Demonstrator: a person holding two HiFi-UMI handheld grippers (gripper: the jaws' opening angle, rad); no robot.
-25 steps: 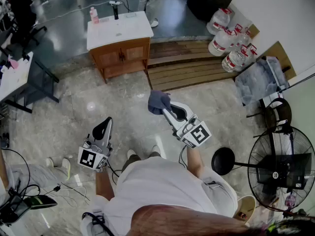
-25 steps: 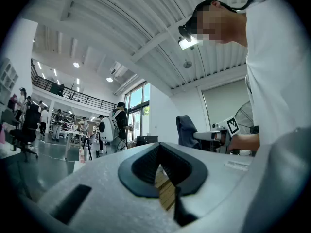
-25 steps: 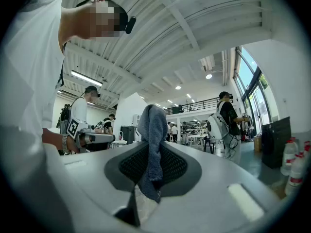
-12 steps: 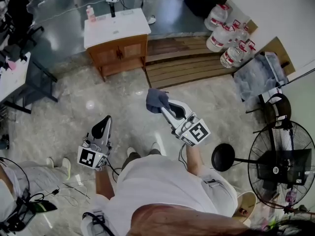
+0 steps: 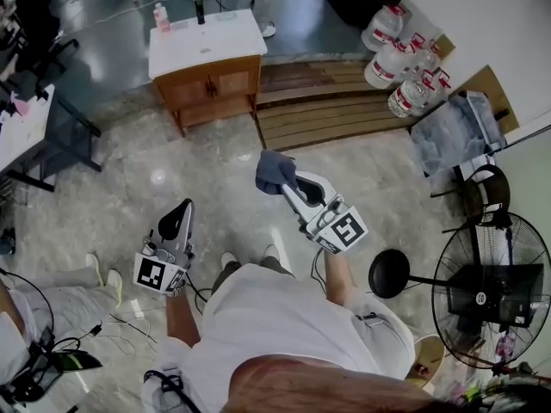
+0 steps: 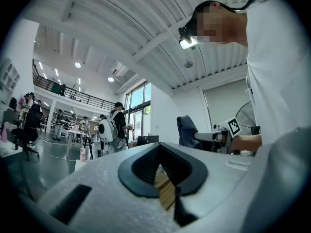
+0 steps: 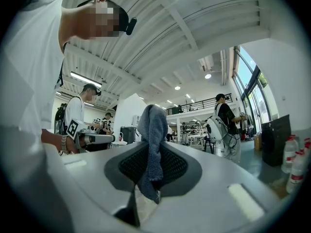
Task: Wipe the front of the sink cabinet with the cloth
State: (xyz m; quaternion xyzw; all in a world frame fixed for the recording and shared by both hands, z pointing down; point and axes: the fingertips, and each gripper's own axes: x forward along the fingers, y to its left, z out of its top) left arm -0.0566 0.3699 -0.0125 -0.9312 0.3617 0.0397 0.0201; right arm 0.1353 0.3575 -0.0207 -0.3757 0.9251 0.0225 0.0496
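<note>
Down at seven o'clock, held the left gripper [image 5: 179,216] pressed together, seemingly on nothing. At centre, pinched the cloth [image 5: 274,170] in the right gripper [image 5: 288,184], the nearer one. Faced the sink cabinet [image 5: 213,95] well apart at eleven o'clock, front not yet reached.

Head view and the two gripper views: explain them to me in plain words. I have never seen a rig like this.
There is no robot here. A person stands on a stone floor with a hand-held two-jaw tool in each hand. The head view comes from a camera on the person's head, looking down. The other two come from cameras riding on each tool, looking along its jaws. The right tool is shut on a blue-grey cloth. The left tool has its jaws together with nothing between them. Ahead, apart from both tools, stands the white-topped wooden sink cabinet; wiping has not begun.
</note>
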